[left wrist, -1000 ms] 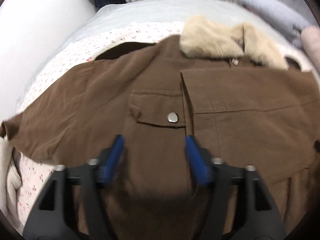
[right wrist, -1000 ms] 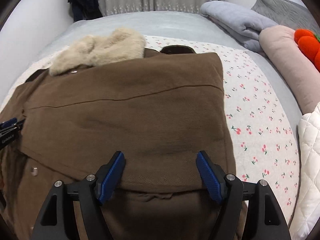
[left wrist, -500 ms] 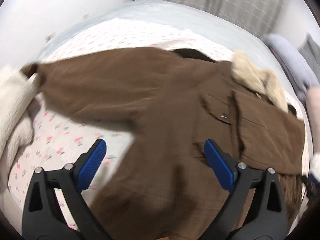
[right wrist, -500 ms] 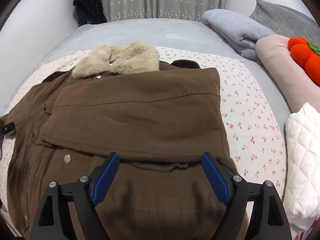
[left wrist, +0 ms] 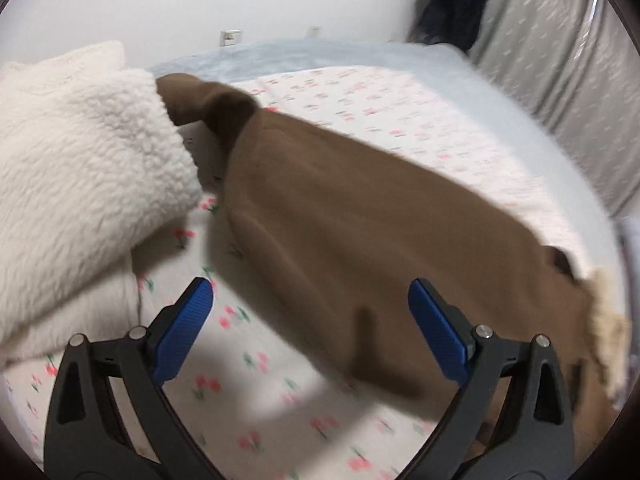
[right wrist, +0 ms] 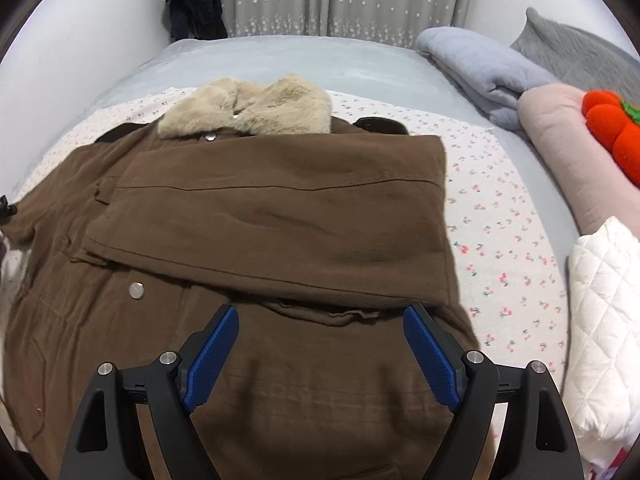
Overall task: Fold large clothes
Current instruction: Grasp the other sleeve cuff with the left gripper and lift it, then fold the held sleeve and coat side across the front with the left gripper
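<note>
Left gripper (left wrist: 310, 332) spread wide, nothing between the pads, hovering over the cherry-print sheet (left wrist: 360, 92) next to the outstretched sleeve (left wrist: 340, 216) of the brown coat (left wrist: 440, 288). Sleeve runs from its cuff (left wrist: 188, 96), which touches a white fleece bundle (left wrist: 80, 168), toward the fur collar (left wrist: 608, 320) at the right edge. View is motion-blurred.

Right gripper (right wrist: 320, 354) also spread, empty, above the coat's lower body. Coat (right wrist: 120, 340) lies flat on the sheet (right wrist: 500, 220); its right side is already folded across the chest as a flap (right wrist: 280, 220) below the collar (right wrist: 248, 108). A white quilted item (right wrist: 604, 320) lies well off to the right.

Handling guess: thick, soft and fairly heavy, will drape and drag instead of sliding. Best hold probably the cuff or mid-sleeve edge, pinching both layers, to bring the sleeve across.
</note>
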`<state>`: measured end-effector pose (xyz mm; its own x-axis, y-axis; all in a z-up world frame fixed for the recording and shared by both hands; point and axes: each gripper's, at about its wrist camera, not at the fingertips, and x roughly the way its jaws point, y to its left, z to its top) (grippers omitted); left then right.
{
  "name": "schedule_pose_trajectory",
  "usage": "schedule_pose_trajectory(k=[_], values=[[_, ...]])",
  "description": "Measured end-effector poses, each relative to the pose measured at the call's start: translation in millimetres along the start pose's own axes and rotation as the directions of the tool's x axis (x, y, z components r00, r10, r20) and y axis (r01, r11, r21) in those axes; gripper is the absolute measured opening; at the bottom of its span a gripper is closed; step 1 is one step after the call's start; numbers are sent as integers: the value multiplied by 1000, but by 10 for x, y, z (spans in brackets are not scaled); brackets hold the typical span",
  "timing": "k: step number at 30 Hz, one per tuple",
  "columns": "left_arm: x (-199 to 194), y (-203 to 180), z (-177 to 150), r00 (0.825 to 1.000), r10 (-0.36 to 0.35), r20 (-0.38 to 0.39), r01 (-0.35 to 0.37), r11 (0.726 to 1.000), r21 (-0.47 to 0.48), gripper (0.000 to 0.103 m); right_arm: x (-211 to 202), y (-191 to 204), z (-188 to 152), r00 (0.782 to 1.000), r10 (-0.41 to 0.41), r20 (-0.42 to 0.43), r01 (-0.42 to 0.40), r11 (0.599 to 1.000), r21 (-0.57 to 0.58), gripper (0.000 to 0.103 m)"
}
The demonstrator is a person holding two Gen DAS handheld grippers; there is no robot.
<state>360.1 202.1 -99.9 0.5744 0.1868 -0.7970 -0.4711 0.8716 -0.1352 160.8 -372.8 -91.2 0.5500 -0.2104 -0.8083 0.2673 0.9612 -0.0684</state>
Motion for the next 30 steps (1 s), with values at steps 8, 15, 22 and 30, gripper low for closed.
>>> schedule_pose_trajectory(k=[8, 15, 22, 30], values=[[198, -212, 155, 986, 131, 98, -138, 988, 67, 6, 74, -135, 47, 1000, -7, 1, 7, 1000, 30, 86], [-837, -606, 375, 940, -148, 307, 94, 978, 185, 6, 39, -217, 96, 999, 42, 9, -42, 995, 87, 86], [-1661, -1331, 176, 845, -440, 305, 305, 864, 400, 6, -47, -261, 95, 998, 56, 24, -58, 994, 92, 86], [-1822, -2324, -911, 802, -596, 23, 416, 586, 695, 6, -64, -424, 79, 998, 50, 26, -53, 990, 131, 86]])
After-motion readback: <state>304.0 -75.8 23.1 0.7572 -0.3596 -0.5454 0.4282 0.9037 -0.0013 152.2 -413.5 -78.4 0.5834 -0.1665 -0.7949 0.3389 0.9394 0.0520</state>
